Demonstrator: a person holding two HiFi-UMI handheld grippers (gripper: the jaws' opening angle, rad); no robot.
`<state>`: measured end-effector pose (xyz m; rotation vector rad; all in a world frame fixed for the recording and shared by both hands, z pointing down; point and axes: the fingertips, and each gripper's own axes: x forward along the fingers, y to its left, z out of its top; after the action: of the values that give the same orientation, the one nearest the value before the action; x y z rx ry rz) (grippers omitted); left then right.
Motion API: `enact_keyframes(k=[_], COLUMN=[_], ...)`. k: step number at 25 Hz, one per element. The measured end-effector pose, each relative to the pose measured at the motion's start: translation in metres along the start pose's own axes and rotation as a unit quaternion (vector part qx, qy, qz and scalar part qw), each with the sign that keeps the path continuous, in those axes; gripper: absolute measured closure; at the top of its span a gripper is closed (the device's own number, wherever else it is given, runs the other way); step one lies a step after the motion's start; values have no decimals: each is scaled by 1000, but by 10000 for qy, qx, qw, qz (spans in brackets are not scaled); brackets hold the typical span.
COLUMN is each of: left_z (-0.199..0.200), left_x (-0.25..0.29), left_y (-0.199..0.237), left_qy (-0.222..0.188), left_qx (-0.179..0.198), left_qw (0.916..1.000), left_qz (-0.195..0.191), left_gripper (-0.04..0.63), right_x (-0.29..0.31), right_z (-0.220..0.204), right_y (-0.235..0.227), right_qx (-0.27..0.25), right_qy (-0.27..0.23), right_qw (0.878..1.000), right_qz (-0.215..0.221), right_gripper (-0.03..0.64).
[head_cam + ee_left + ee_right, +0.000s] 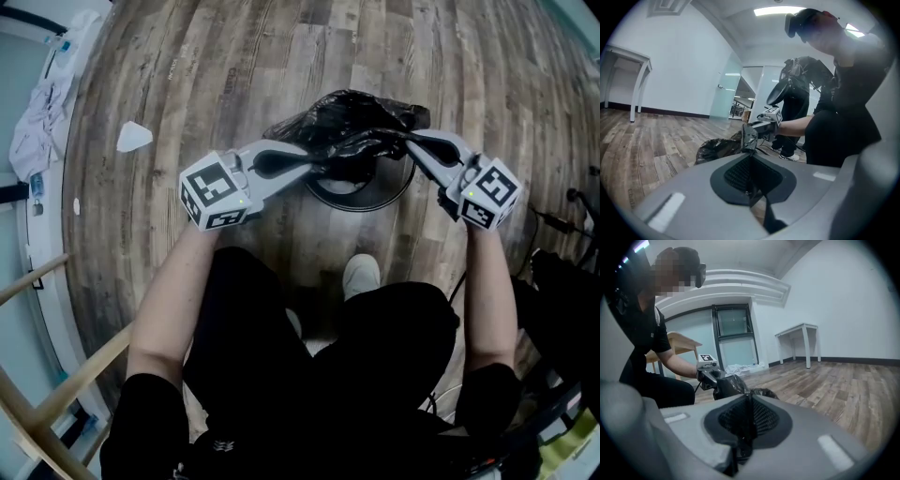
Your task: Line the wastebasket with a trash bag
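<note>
over the wastebasket (pixel 361 199), both tools (pixel 326 156) (pixel 413 140) pinch bag (pixel 356 117) edges.

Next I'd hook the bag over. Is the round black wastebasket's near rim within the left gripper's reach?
Probably yes: the left gripper, shut on the crumpled black trash bag, is close to the wastebasket's bare near rim.

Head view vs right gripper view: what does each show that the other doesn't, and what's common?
Only head view: the wastebasket beneath the trash bag, the person's white shoe, the right gripper seen from outside. Only right gripper view: a white table, and its own jaws closed on black bag film. Both: the trash bag, the left gripper pinching it, wood floor.
</note>
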<state>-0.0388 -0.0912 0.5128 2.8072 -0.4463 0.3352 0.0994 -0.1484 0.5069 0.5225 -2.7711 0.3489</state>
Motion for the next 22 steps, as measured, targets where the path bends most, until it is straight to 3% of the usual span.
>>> enact_keyframes(k=[11,16,22], left_z=[-41,-60,-68], left_x=[10,17,16], left_y=[-48,-63,-67], left_qy=[754,907,991], left_qx=[145,399,96], left_qw=[9955,9922,9907], left_qz=[-560,-750,-930], left_gripper=[588,588,587], right_x=[-21,-33,-36], right_z=[-43,-64,-85], right_y=[33,38,49], right_qx=[144,380,502], right_qy=[295,336,550], right_qw=[9995,9986,9972], right_qz=[22,-119,-1], right_gripper=[597,597,597])
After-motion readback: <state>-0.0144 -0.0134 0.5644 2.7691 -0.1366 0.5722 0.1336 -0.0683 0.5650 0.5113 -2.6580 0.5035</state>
